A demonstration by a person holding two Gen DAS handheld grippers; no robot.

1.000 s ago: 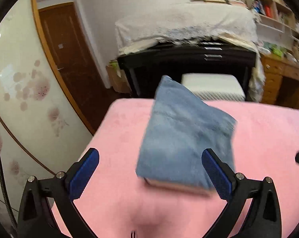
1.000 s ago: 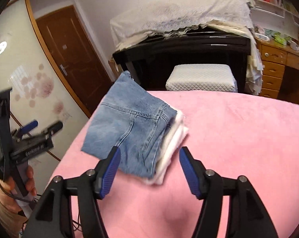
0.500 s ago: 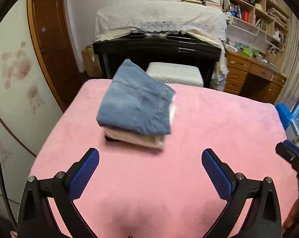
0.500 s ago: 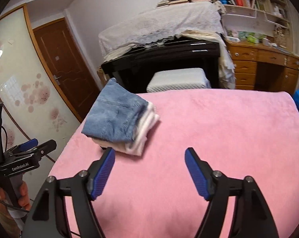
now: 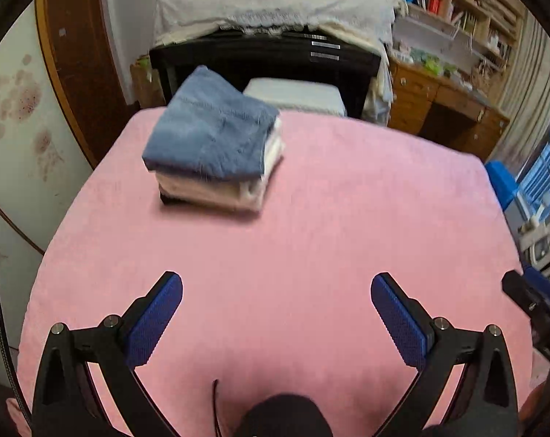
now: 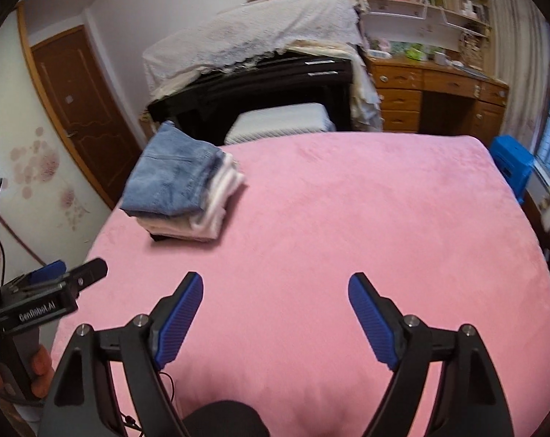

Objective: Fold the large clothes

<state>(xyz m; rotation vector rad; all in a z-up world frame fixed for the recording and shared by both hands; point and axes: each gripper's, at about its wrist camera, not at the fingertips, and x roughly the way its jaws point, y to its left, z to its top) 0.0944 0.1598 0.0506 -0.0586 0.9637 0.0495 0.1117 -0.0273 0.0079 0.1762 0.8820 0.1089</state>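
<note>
Sitting toward the far left corner of the pink plush bed cover (image 5: 311,218), the folded blue denim garment (image 5: 209,142) caps a low stack, with folded cream and white clothes (image 5: 216,191) directly beneath it and a thin dark layer at the very bottom.

Left of that stack, beyond the cover's edge, stand a floral-printed wall panel and a brown wooden door (image 6: 81,109). Behind the stack is a black piano under a lace cloth (image 6: 253,40), with a white padded stool tucked in.

Nearer than the stack, the left gripper (image 5: 276,313) hangs over bare pink cover, its blue pads spread wide and holding nothing. To the right of it, the right gripper (image 6: 276,313) hovers likewise well short of the stack; its jaws are opening, with nothing between them.

Right of the stack the cover lies bare, and a blue plastic stool (image 6: 511,167) sits past its far right corner.

Denim of this kind is probably heavy and fairly stiff, so it should keep its fold; the softer layers below would likely slump. Pinching the thick folded edge facing the grippers looks the surest hold.
</note>
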